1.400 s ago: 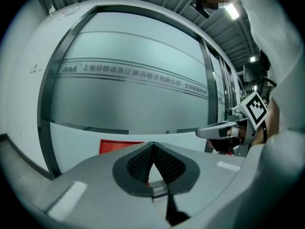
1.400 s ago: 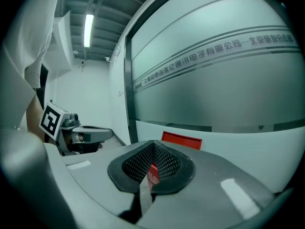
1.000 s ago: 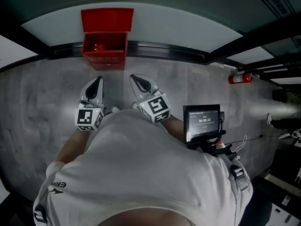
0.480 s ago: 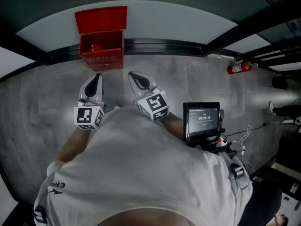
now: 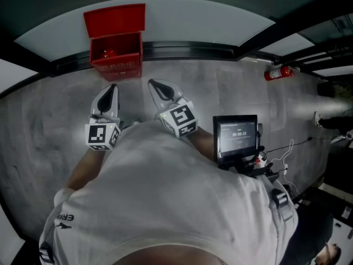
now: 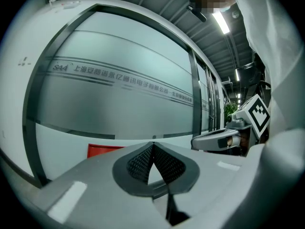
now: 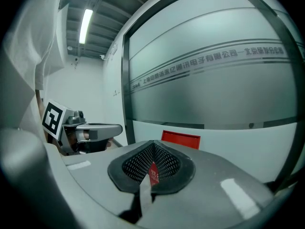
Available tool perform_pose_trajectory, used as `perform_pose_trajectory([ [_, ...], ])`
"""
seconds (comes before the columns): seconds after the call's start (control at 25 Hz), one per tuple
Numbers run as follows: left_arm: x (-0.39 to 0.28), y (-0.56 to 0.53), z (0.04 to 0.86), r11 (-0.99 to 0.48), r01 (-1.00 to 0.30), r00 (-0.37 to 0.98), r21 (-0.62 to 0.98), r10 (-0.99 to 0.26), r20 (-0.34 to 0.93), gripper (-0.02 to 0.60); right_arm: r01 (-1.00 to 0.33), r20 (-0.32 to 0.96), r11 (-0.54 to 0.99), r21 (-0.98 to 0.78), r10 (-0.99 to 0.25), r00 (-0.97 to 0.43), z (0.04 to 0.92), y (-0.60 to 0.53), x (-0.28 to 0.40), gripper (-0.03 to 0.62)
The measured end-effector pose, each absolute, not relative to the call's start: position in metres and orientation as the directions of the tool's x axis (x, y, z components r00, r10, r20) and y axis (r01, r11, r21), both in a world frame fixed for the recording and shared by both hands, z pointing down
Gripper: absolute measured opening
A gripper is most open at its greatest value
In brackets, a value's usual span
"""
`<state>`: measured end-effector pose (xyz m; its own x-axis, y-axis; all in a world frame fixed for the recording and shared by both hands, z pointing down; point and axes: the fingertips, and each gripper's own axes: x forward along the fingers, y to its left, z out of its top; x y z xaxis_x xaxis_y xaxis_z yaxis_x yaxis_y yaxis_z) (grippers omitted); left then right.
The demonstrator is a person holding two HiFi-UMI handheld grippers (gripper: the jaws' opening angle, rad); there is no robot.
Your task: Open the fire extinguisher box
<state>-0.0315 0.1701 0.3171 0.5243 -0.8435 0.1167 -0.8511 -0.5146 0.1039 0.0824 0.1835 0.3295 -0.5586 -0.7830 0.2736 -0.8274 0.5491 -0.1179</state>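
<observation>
Left claw (image 5: 112,90): jaws pressed together, nothing between them. Right claw (image 5: 156,86): also closed and empty; the red glimpsed through its pad gap is the box beyond, not a held thing. Both are held side by side with tips aimed forward, apparently idle. Fire extinguisher box (image 5: 116,51): on the floor at the wall (image 5: 198,24), ahead of both claws and apart from them, most directly before the left. Lid (image 5: 115,20): upright against the wall, so the box is probably open already. Contents dim, not identifiable. In each claw's own view the claw body hides most of the box; the shirt (image 5: 165,203) covers the hands.
</observation>
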Motion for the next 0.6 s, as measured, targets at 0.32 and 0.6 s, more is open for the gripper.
perform_pose_trajectory([
  [0.32, -0.030, 0.169, 0.313, -0.529, -0.843, 0.538, 0.101, -0.834, 0.126, 0.003, -0.828, 0.263, 0.548, -0.120, -0.787, -0.558, 0.324, 0.181, 0.080, 0.011],
  [0.6, -0.036, 0.166, 0.308, -0.528, -0.844, 0.536, 0.093, -0.836, 0.116, 0.003, -0.827, 0.256, 0.549, -0.121, -0.788, -0.560, 0.315, 0.178, 0.074, 0.011],
])
